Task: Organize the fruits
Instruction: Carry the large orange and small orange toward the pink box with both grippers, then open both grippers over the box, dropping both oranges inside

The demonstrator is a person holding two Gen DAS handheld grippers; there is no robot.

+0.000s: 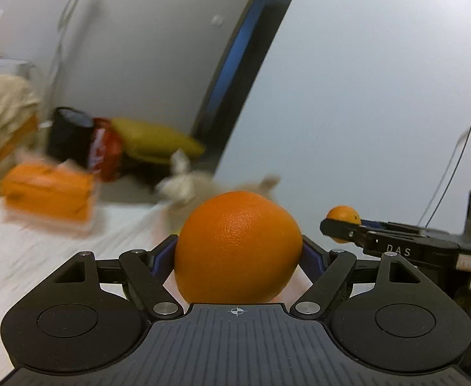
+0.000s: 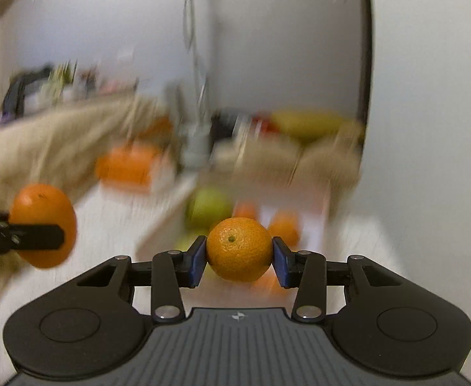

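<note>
A large orange (image 1: pixel 238 247) fills the wide-set jaws of my left gripper (image 1: pixel 238 252), and the blue pads press on its two sides. It hangs above the white tabletop (image 1: pixel 26 257). The right wrist view shows the same orange (image 2: pixel 42 206) at the left, with the left gripper (image 2: pixel 39 236) around it. My right gripper (image 2: pixel 239 254) is shut on a small mandarin (image 2: pixel 239 249), pinched between the blue pads. From the left wrist that mandarin (image 1: pixel 343 214) shows at the right, in the right gripper (image 1: pixel 338 228).
Below the mandarin lie a green apple (image 2: pixel 208 207) and some blurred oranges (image 2: pixel 285 228) on the table. An orange box (image 1: pixel 49 193) stands at the table's far left. A beige cloth (image 2: pixel 58 141), a yellow cushion (image 1: pixel 158 141) and a white wall (image 1: pixel 364 96) lie behind.
</note>
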